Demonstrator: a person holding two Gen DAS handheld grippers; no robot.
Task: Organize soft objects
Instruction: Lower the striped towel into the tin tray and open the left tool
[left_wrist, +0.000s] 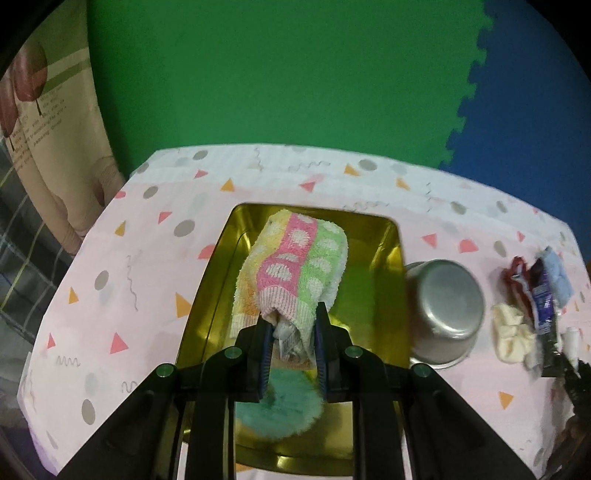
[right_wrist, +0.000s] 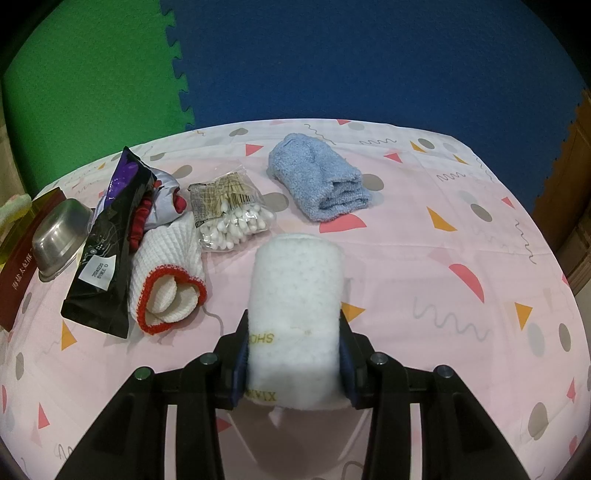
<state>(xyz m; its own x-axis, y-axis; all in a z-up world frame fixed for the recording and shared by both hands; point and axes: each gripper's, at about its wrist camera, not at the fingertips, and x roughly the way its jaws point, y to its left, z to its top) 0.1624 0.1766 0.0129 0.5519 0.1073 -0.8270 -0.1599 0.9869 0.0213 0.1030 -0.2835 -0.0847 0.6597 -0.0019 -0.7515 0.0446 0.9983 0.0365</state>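
Your left gripper (left_wrist: 291, 334) has its jaws pinching the near end of the rolled yellow-pink-green dotted terry towel (left_wrist: 295, 266), held over the gold metal tray (left_wrist: 207, 295); a teal fluffy cloth (left_wrist: 280, 410) already lies in it. Looks like the placing step: lower into the tray, then release. Your right gripper (right_wrist: 293, 363) has its jaws clamped on the white rolled towel with yellow lettering (right_wrist: 295, 295) above the table (right_wrist: 461, 332); blue folded towel (right_wrist: 321, 184) and red-trimmed white knit cloth (right_wrist: 166, 280) not yet sorted
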